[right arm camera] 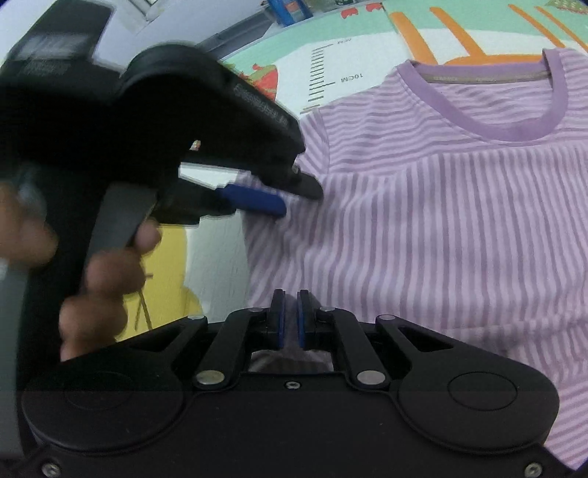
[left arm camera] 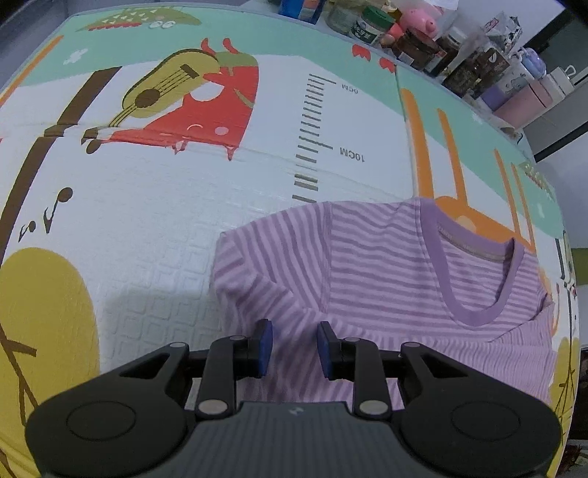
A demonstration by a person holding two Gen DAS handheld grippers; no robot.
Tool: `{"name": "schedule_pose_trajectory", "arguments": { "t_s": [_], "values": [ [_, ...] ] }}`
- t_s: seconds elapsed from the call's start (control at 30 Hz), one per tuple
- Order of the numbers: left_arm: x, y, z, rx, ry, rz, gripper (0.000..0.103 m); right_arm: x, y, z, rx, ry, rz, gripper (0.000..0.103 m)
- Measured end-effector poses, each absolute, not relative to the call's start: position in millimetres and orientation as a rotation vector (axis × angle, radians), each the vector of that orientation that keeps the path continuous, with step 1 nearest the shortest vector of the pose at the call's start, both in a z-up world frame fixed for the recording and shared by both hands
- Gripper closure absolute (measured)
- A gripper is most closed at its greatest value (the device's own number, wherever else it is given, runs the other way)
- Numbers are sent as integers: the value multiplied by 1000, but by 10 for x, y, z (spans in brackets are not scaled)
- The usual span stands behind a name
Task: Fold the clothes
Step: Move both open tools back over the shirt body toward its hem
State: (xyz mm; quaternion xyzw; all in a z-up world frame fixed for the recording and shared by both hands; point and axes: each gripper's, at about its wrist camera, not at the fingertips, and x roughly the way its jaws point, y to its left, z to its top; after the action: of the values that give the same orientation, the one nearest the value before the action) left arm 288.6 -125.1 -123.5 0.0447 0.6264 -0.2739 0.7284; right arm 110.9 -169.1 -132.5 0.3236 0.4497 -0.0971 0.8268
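A purple-and-white striped T-shirt lies on the printed play mat, its solid purple collar toward the right. One sleeve is folded in over the body. My left gripper hovers over the shirt's left sleeve area, its blue pads apart, with flat cloth showing in the gap. In the right wrist view the shirt fills the frame. There my left gripper, held by a hand, points at the shirt's left edge. My right gripper is shut, with a pinch of shirt cloth between its pads.
Jars, bottles, a pink toy pig and pastel cups line the mat's far edge. The mat carries a guitar picture and a printed ruler. Bare mat stretches to the left of the shirt.
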Motion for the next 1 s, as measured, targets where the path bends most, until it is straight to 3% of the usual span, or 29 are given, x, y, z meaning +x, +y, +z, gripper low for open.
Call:
{"name": "schedule_pose_trajectory", "arguments": {
  "t_s": [0.43, 1.0],
  "values": [
    [2998, -1196, -1209, 18, 1376, -547, 80, 872, -1530, -1348, 641, 942, -224, 98],
    [2303, -1143, -615, 64, 1212, -586, 66, 400, -1563, -1153, 673, 920, -240, 95]
  ]
}}
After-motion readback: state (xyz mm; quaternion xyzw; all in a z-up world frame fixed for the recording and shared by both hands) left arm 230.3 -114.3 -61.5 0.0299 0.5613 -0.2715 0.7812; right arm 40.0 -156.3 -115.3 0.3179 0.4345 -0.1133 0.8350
